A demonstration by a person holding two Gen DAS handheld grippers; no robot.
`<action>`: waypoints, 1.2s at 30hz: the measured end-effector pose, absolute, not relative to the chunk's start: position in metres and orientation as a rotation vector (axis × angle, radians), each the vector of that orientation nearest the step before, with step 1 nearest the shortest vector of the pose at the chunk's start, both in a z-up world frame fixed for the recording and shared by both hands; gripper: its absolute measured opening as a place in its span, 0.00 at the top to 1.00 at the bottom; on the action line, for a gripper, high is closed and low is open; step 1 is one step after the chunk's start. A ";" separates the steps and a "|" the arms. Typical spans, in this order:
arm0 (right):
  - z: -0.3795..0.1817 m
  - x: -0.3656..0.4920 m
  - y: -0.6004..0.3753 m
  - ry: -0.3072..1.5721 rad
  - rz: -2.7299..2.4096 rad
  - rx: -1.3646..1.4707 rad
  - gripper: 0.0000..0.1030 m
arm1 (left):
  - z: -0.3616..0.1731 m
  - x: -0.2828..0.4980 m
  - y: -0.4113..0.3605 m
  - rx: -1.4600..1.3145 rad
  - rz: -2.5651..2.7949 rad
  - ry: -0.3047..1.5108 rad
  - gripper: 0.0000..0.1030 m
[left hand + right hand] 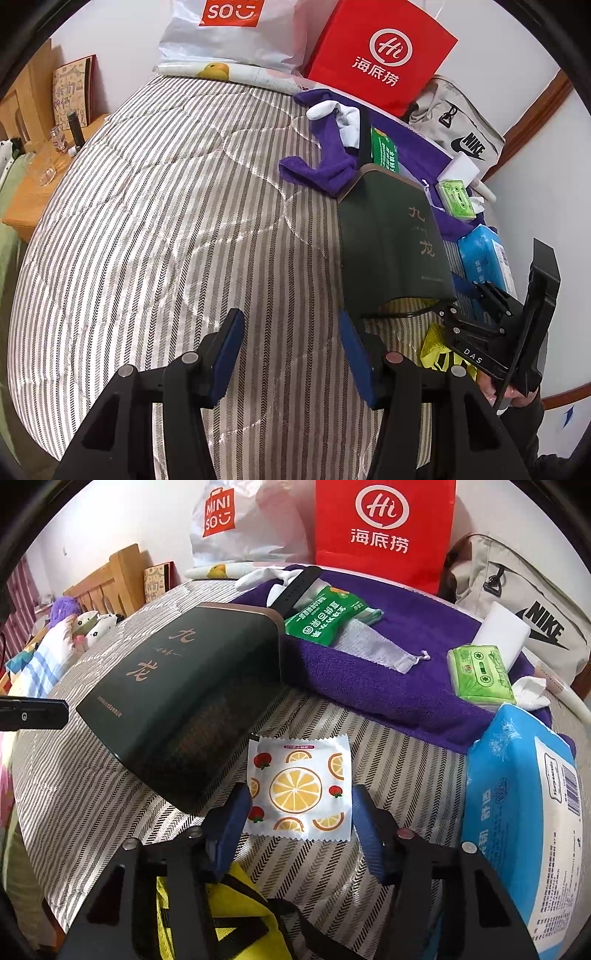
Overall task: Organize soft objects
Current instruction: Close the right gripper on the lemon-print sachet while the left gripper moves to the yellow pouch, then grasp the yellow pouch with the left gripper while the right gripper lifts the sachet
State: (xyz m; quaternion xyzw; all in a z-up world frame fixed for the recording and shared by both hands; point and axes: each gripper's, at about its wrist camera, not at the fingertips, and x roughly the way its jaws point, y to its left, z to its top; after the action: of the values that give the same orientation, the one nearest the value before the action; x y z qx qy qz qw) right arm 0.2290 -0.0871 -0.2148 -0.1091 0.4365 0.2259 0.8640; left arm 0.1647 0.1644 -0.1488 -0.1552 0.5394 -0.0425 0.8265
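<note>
A striped quilt (155,221) is spread under everything. At twelve o'clock in the right wrist view a red paper bag (384,528) is propped upright, with a purple towel (406,686) laid just below it. A dark green box (184,705) is seen tilted at ten o'clock, one edge raised off the quilt. A blue tissue pack (517,812) is found at three o'clock. A lemon-print sachet (299,786) lies flat at centre, framed by the wide-spread, empty right gripper (301,808). The left gripper (291,354) is likewise held wide apart over bare quilt, at six o'clock.
</note>
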 end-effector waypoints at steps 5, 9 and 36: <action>-0.213 0.223 -0.080 0.893 0.472 -0.288 0.72 | -0.149 0.160 0.167 -0.342 -0.085 1.149 0.50; -0.213 0.225 -0.082 0.903 0.474 -0.284 0.83 | -0.147 0.156 0.168 -0.353 -0.085 1.147 0.50; -0.157 0.165 -0.128 0.819 0.478 -0.112 0.92 | -0.149 0.126 0.124 -0.325 -0.193 1.169 0.50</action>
State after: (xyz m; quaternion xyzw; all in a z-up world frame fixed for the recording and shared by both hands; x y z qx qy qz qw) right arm 0.1646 -0.1280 -0.1566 -0.0539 0.3943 0.2300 0.8881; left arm 0.1265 0.1237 -0.1487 -0.1523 0.5485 -0.0907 0.8171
